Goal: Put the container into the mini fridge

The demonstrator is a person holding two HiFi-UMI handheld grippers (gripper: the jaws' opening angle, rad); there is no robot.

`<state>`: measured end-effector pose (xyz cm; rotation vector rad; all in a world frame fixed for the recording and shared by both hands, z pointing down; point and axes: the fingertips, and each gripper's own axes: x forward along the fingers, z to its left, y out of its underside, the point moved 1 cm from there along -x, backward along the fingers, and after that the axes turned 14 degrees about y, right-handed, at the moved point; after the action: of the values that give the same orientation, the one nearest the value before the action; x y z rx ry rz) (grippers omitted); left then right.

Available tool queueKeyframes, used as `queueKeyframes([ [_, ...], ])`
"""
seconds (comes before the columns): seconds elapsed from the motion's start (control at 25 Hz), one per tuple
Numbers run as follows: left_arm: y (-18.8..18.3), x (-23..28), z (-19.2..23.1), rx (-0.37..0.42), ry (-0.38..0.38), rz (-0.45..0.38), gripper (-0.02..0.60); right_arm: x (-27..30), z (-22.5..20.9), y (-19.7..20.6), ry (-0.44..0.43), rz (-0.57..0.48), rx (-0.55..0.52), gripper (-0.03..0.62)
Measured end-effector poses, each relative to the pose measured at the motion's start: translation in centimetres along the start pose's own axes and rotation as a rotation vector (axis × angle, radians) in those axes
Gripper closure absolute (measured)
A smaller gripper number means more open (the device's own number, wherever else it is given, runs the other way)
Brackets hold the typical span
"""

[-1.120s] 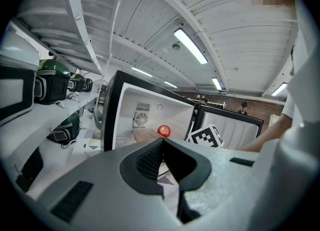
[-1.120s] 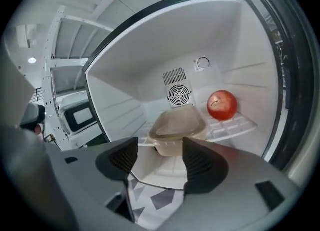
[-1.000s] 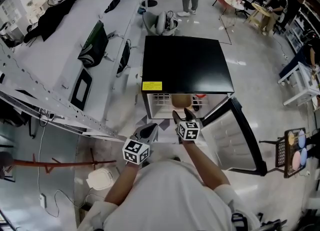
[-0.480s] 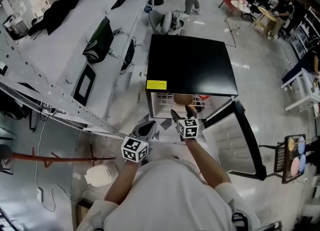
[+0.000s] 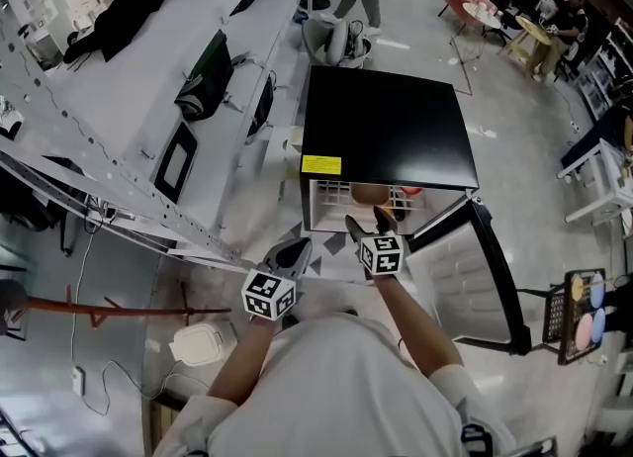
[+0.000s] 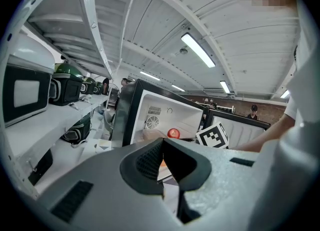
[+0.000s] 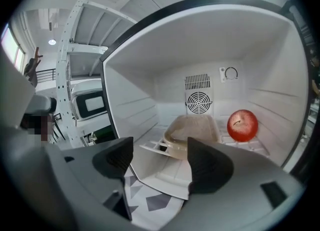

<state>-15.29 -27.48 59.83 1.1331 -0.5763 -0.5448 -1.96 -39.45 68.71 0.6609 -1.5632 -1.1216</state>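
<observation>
The black mini fridge (image 5: 386,129) stands open, its door (image 5: 492,277) swung out to the right. A clear lidded container (image 7: 192,130) rests on the wire shelf inside, near the back fan, with a red apple (image 7: 242,125) to its right. From the head view the container (image 5: 368,193) and apple (image 5: 410,191) show just inside the opening. My right gripper (image 7: 160,155) is open just outside the fridge mouth, short of the container, with nothing between its fingers; in the head view the right gripper (image 5: 368,223) hovers before the shelf. My left gripper (image 5: 292,255) hangs shut and empty to the left; the left gripper (image 6: 162,157) points toward the fridge.
A long white workbench (image 5: 148,79) with bags and microwave ovens runs along the left. A white round object (image 5: 198,346) lies on the floor at lower left. A cart (image 5: 579,312) stands at the right edge. People stand and sit at the far end of the room.
The right gripper's fingers have spread and stand free of the container, which stays on the shelf. The left gripper has barely moved. The head view has shifted slightly.
</observation>
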Motion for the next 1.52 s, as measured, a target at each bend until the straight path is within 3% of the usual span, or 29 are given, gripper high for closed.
queueKeyframes([
  [0.48, -0.5, -2.3, -0.6, -0.002, 0.086, -0.018, 0.577, -5.1, 1.3, -2.0, 0.056, -0.054, -0.013, 0.315],
  [0.8, -0.1, -3.4, -0.8, 0.01, 0.157, 0.003, 0.577, -9.4, 2.7, -2.4, 0.113, -0.058, -0.027, 0.404],
  [1.08, 1.1, -3.8, -1.5, 0.009, 0.222, 0.039, 0.577, -12.8, 4.7, -2.0, 0.121, -0.063, 0.034, 0.462],
  [1.52, 1.5, -3.3, -4.7, 0.031, 0.225, 0.044, 0.577, -16.4, 3.7, -2.4, 0.087, -0.114, 0.025, 0.548],
])
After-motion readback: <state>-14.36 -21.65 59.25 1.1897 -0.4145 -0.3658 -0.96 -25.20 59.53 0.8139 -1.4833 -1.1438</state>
